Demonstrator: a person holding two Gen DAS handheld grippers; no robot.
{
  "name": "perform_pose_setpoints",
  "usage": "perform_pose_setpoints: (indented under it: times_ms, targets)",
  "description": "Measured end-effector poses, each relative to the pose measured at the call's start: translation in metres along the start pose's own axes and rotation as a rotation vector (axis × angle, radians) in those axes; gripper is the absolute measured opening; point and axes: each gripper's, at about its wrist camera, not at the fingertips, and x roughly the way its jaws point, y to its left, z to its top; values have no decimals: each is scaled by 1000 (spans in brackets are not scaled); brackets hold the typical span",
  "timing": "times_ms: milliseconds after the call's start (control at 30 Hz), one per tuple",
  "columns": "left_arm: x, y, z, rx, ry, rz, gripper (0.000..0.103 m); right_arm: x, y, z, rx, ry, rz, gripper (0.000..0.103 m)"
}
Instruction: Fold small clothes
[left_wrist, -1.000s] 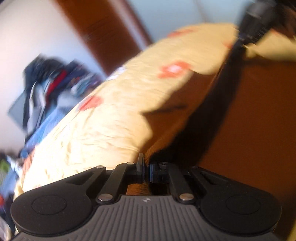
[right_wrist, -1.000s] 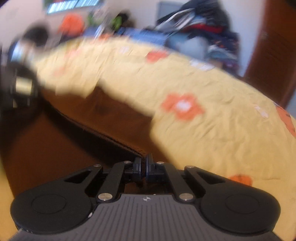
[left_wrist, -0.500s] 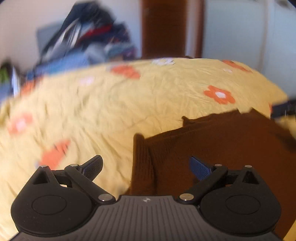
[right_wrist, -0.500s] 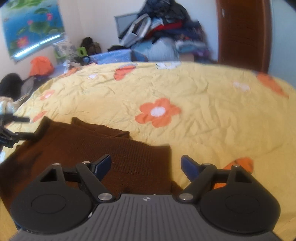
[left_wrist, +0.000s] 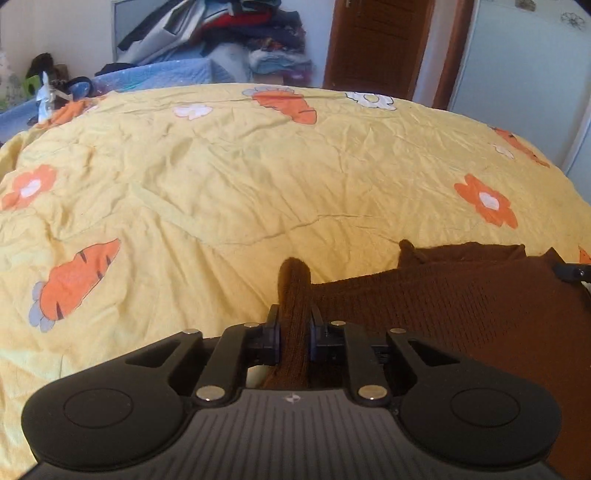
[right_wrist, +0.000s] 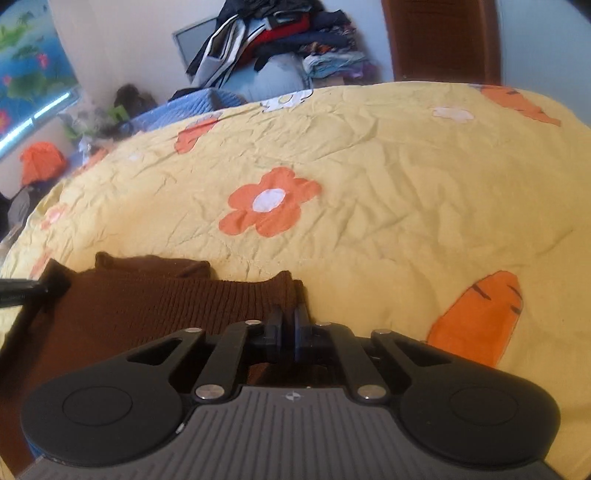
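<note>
- Left wrist view: half a second earlier the left gripper (left_wrist: 294, 334) stood spread over the garment's left edge; now its jaws are closing, and a bunched ridge of the brown knit (left_wrist: 461, 306) is pinched between the pads.
- The view has also levelled out from a strong tilt a second earlier.
- That suggests a fresh hold on the left end, ready for the next fold.
- The knit lies on the yellow bedspread (left_wrist: 258, 177) at the near right, well short of the clothes pile (left_wrist: 221, 33) at the far wall.
- Its long axis runs left to right, from this pinch toward the right gripper (left_wrist: 570, 273), just visible at the right edge.
- The pinched ridge itself points away, toward the far side of the bed.

- Right wrist view: the right gripper (right_wrist: 287, 332), wide apart half a second earlier, is now pressed nearly together on the knit's (right_wrist: 147, 306) right edge, a thin ribbed layer caught between the pads.
- Both ends look held, so a lift or fold-over seems next.
- Here the knit lies near left on the bedspread (right_wrist: 406, 177), its far edge running left to right beside the orange flower (right_wrist: 269, 206).
- The left gripper (right_wrist: 26, 290) shows at its far-left end.
</note>
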Motion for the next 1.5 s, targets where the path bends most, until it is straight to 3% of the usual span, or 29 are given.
perform_pose_setpoints:
  times_ms: [67, 100, 133, 167, 233, 333, 400, 467, 500, 567, 633, 767, 867, 967, 1000, 1100, 1300, 1433, 1500]
  targets:
    - [-13, 4, 2, -48, 18, 23, 44, -11, 4, 0, 23, -10, -5, 39]
    - [-24, 5, 1, -75, 10, 42, 53, -23, 8, -1, 20, -43, -23, 57]
    - [-38, 7, -2, -107, -31, 53, 67, -37, 13, -3, 17, -96, -36, 68]
    - [-55, 6, -8, -145, -91, 40, 81, -51, 19, -7, 19, -146, -24, 72]
    - [-74, -6, -18, -178, -147, -42, 91, -62, 34, -14, 22, -168, 57, 82]
    - [-60, -32, -26, -144, -66, -168, 91, -46, 66, -23, -70, -126, 72, 86]
    - [-34, -36, -33, -108, -3, -85, 91, -24, 78, -30, -145, -75, -6, 87]
    - [-22, -28, -48, -6, -83, 42, 93, -3, 69, -43, -191, -25, -112, 89]
    - [-17, -22, -54, 23, -97, 87, 97, -6, 64, -55, -248, -91, -89, 90]
    - [-21, -8, -54, -52, -105, 66, 98, -10, 57, -56, -209, -101, -68, 89]
    - [-17, -12, -52, -40, -66, 131, 100, -5, 63, -55, -249, -90, -97, 90]
    - [-49, -17, -56, -82, -34, 128, 99, -21, 81, -54, -207, -87, -162, 92]
    - [-72, -34, -75, -52, -55, 92, 99, -51, 100, -70, -217, -138, -86, 103]
    - [-61, -42, -94, -27, -10, 91, 102, -42, 107, -83, -251, -75, -120, 103]
    - [-61, -43, -101, -10, -58, 101, 103, -34, 102, -89, -255, -40, -155, 103]
    - [-63, -43, -117, 19, -146, 91, 103, -41, 78, -107, -251, -139, -97, 103]
    - [-64, -43, -116, 12, -153, 89, 103, -55, 84, -91, -183, -84, -161, 101]
    - [-64, -43, -117, 12, -154, 89, 103, -62, 98, -86, -178, -128, -112, 103]
    - [-63, -43, -117, 13, -154, 88, 103, -45, 96, -94, -207, -71, -153, 103]
